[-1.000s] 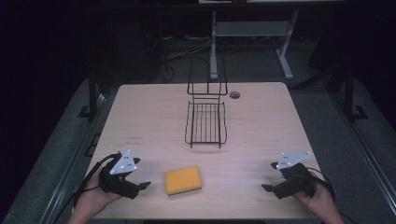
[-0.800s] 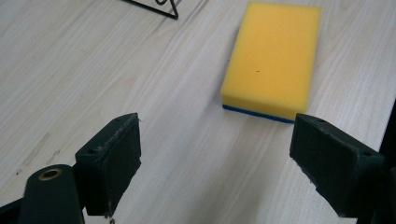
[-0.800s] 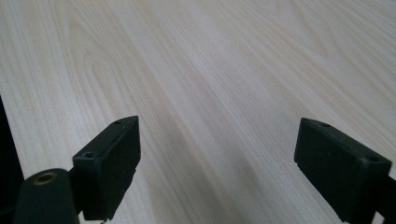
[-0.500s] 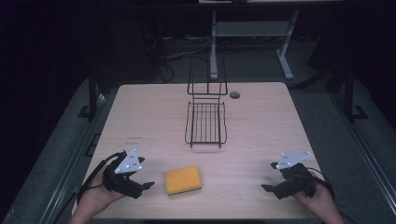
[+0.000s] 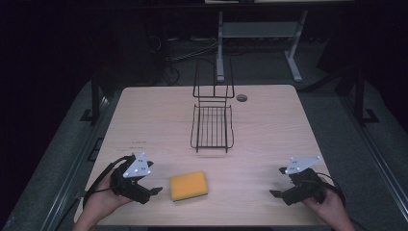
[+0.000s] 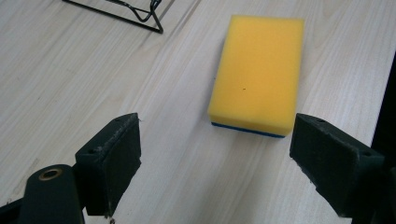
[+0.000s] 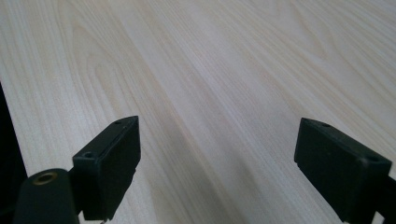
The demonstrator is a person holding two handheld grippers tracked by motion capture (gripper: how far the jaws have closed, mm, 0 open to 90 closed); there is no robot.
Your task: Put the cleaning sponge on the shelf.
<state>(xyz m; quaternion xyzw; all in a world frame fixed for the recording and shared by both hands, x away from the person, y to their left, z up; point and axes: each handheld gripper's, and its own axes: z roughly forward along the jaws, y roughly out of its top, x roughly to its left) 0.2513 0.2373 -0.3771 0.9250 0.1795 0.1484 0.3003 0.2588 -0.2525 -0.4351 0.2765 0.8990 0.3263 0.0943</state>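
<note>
Lying flat near the table's (image 5: 144, 110) front edge, the yellow sponge (image 5: 189, 186) ran its long axis roughly nine to three, tilted slightly toward two o'clock. At its nine o'clock, just beside it, the left gripper (image 5: 153, 188) stood with jaws wide apart. Well away at three o'clock, the right gripper (image 5: 277, 182) also gaped empty.

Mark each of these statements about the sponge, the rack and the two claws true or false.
1. The left claw is open, with the yellow sponge ahead of it. True.
2. The sponge lies inside the wire rack. False: it lies flat on the table, nearer the person than the rack.
3. The right claw grips the sponge. False: it is open over bare wood.
4. The sponge has a blue underside. True.
</note>
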